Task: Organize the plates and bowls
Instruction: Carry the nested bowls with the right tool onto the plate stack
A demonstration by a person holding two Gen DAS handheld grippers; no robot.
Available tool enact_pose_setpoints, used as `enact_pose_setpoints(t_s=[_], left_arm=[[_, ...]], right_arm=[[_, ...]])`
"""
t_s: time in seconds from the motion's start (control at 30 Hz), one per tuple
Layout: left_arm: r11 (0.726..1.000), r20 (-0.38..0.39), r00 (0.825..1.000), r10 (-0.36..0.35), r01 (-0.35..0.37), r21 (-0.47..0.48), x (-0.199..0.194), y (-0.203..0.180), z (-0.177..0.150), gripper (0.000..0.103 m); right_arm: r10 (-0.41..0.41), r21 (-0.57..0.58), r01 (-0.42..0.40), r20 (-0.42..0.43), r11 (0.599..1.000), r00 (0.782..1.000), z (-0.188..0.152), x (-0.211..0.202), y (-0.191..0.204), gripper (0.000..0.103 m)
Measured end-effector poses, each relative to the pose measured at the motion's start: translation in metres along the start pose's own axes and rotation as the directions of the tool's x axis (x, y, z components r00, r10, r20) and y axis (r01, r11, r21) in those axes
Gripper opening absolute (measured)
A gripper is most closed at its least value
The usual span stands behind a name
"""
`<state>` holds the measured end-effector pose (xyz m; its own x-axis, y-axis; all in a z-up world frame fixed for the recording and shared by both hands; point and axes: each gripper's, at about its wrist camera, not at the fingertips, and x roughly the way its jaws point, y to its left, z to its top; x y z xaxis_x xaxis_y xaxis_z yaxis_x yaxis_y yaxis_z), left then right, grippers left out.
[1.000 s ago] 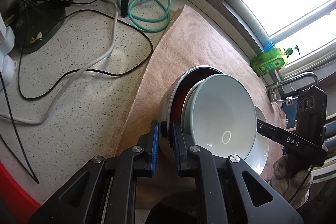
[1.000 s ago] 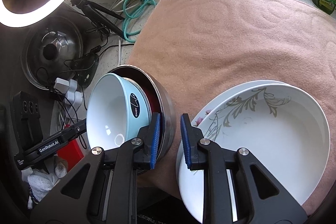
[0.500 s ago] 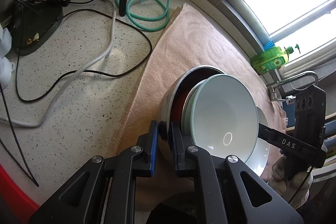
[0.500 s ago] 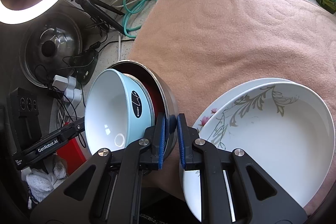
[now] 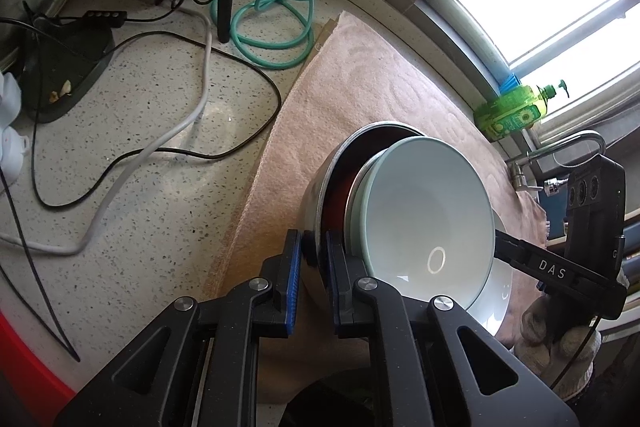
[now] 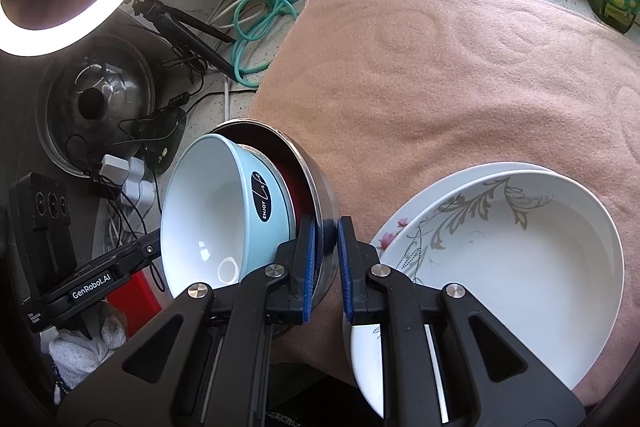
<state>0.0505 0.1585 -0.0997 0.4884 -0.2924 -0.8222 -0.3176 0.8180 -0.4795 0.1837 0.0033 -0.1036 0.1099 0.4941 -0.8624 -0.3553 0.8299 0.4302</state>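
A round stainless-steel bowl with a dark red inside (image 5: 320, 195) is tipped on its side on the pink terry towel (image 6: 460, 67), with a pale blue ceramic bowl with a white inside (image 6: 208, 211) nested in its mouth. Both grippers grasp the steel rim from opposite sides. The left gripper (image 5: 314, 259) is clenched with its blue pads either side of the rim. The right gripper (image 6: 328, 247) has just been closing, and its pads now pinch the rim as well, one inside and one outside the wall.

The step in hand appears to be a two-handed hold on the nested pair, ready to carry them to their place. Just beside them lies a stack of two white shallow plates, the upper with a grey vine pattern (image 6: 500, 255), also on the towel.

The next move likely calls for a joint, even lift, keeping the steel bowl tilted back enough that the loose blue bowl does not slide out of its mouth, and clearing the plate stack and the cables on the speckled counter (image 5: 140, 147).
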Motion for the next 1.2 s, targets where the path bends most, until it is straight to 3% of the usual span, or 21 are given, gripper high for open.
enact_pose_setpoints(t_s=[0.5,1.2], left_arm=[[0.999,0.058,0.998,-0.015,0.012,0.051,-0.025,-0.040,-0.006,0.009],[0.974,-0.030,0.996,-0.089,0.093,0.206,0.014,-0.132,-0.028,0.009]], right_arm=[[0.020,-0.026,-0.019,0.074,0.999,0.997,-0.006,-0.061,-0.009,0.013],[-0.057,0.133,0.037,0.150,0.990,0.987,-0.051,-0.127,-0.101,0.013]])
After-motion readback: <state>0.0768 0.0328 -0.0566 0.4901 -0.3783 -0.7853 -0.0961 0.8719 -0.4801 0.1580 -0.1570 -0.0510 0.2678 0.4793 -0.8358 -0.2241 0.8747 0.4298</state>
